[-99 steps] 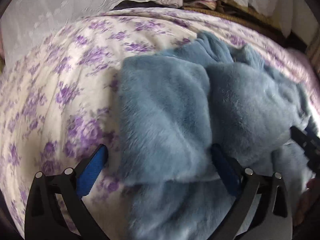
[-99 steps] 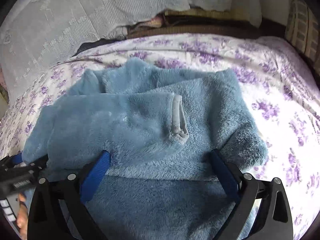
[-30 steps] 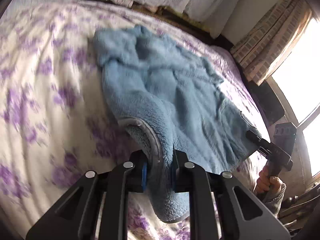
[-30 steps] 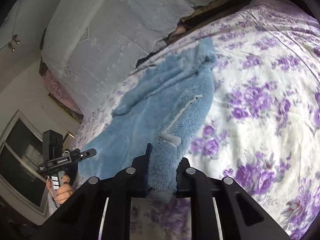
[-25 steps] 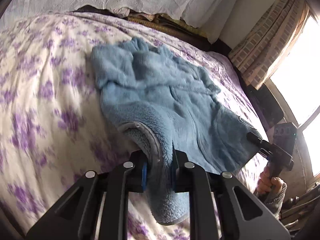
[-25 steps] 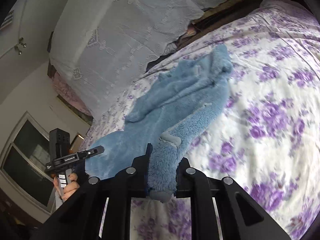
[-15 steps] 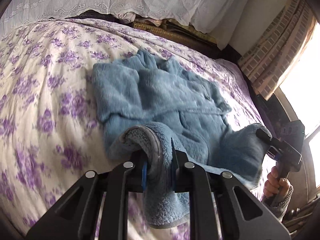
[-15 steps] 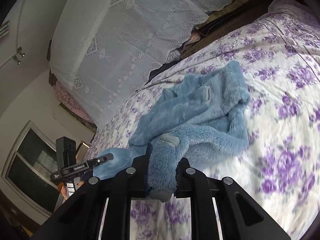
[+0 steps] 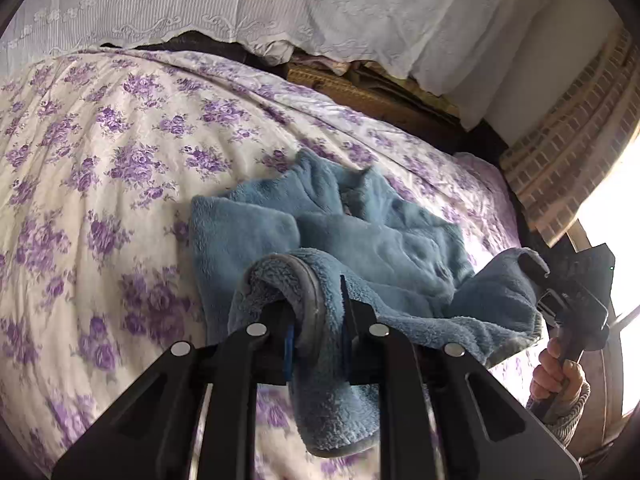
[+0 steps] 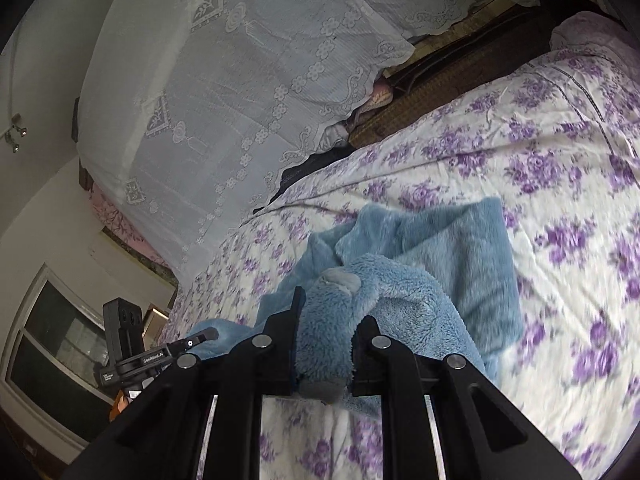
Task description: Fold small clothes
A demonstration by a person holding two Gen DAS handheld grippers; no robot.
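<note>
Fleece garment (image 9: 372,240), blue, lies on a purple-flowered bedspread (image 9: 100,160), its near hem lifted. Left gripper (image 9: 316,320) and right gripper (image 10: 324,344) each pinch a hem corner, fingers nearly closed. Carrying both corners forward level should land the fold square. A second ago the garment lay stretched flat; now it bunches.

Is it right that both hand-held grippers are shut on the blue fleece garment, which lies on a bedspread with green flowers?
Not quite: the flowers are purple, not green. The left wrist view shows the bedspread printed with purple flowers. The rest holds: the left hand-held gripper and the right hand-held gripper are each shut on the blue fleece garment.
</note>
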